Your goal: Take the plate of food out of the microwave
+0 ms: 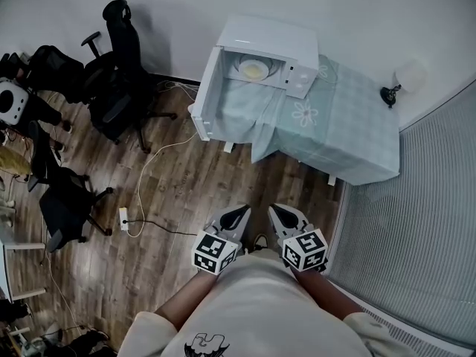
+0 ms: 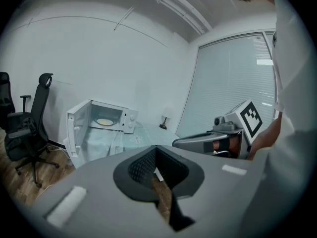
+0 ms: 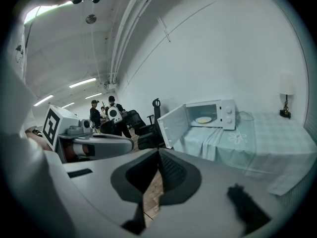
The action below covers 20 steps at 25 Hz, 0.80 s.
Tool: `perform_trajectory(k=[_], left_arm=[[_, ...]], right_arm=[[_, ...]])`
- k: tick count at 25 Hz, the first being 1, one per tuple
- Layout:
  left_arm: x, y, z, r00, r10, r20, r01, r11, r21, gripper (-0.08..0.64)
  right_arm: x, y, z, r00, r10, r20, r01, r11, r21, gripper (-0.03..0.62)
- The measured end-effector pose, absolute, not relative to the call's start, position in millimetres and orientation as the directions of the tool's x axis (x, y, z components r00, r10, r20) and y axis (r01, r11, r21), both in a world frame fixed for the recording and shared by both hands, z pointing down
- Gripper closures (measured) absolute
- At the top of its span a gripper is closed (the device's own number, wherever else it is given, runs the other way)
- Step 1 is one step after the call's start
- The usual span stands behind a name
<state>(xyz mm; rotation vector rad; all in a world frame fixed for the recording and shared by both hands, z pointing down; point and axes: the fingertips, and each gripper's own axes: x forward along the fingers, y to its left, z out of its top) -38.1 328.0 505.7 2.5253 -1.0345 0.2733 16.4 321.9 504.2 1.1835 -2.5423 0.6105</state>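
The white microwave stands on a table under a pale green checked cloth, far ahead of me. Its door hangs wide open to the left. Inside lies a plate of yellow food, which also shows as the plate in the left gripper view and the plate in the right gripper view. My left gripper and right gripper are held side by side close to my body, over the wood floor. Both are shut and empty. The left gripper and right gripper point toward the microwave.
Black office chairs crowd the left side. A power strip with a white cable lies on the floor. A small lamp sits at the table's far right corner, and window blinds run along the right. People stand in the background.
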Motion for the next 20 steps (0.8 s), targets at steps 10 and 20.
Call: perform_trajectory(k=[10, 20], left_arm=[[-78.8, 309.2, 534.9, 0.688, -0.639, 0.344, -0.726, -0.597, 0.341, 0.557], [-61.7, 199.0, 537.4, 0.666, -0.658, 0.351, -0.745, -0.578, 0.332, 0.557]], right_arm=[[-19.3, 292.3, 518.0, -0.613, -0.659, 0.437, -0.784, 0.574, -0.234, 0.58], [5.1, 172.7, 536.9, -0.613, -0.651, 0.447, -0.783, 0.576, -0.235, 0.58]])
